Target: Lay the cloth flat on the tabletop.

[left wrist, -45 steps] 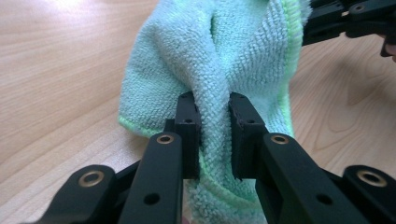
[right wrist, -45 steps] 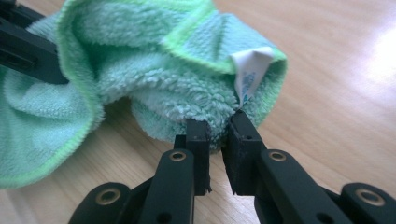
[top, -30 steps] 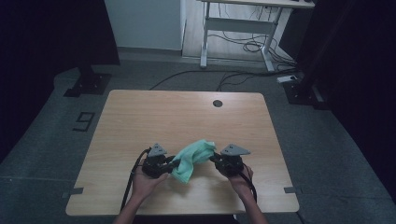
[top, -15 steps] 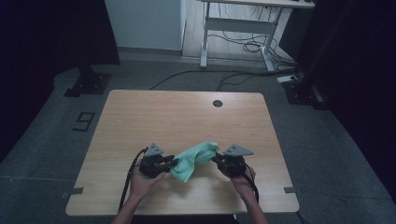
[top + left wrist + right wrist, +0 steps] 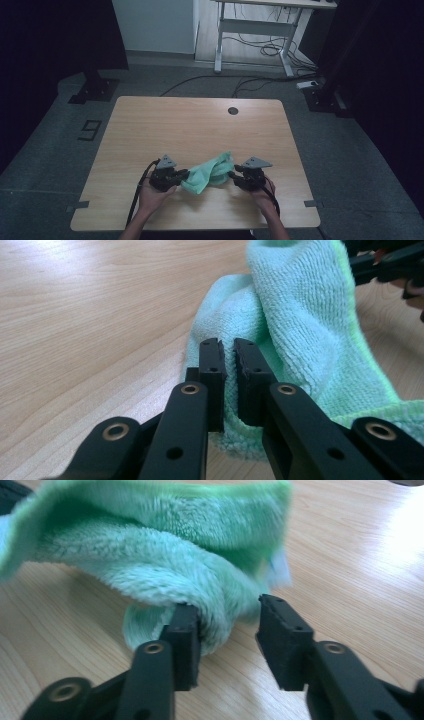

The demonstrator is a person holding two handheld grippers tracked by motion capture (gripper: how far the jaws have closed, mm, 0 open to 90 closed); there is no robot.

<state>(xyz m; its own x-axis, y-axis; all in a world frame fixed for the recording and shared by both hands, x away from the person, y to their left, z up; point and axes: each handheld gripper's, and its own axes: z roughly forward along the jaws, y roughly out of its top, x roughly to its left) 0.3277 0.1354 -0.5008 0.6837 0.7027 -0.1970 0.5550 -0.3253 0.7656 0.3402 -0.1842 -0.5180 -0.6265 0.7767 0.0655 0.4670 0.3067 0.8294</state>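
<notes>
Crumpled mint-green microfibre cloth (image 5: 209,173) bunched on the light wooden surface (image 5: 200,125), between the two tongs, near the edge closest to the person. Left tongs (image 5: 228,351) nearly closed, pinching a fold of cloth at its near end; narrow slit between the pads with fabric squeezed in it. Right tongs (image 5: 227,615) spread wide, not gripping: one pad pressed against the underside of a rolled fold, other pad clear of the cloth over bare wood. Judged step: securing the second hold before lifting or spreading. To do it well: advance right tongs a little further so the fold sits fully between both pads, then close; take a single edge layer rather than the thick roll, otherwise likely slip or a lopsided spread. Keep left hold firm and low, no pulling until right is closed, else the cloth drags out from the open side. Then separate the tongs evenly. Hard to read: actual corners and hem of the cloth buried in the bunching, so unclear whether either hold is on a corner or mid-edge. Layer count inside left pads not readable. Far end of cloth soft and blurred in the right gripper view. Left hand (image 5: 152,197) and right hand (image 5: 262,200) partly under the gripper bodies in the high view, forearms cut off at the bottom.
</notes>
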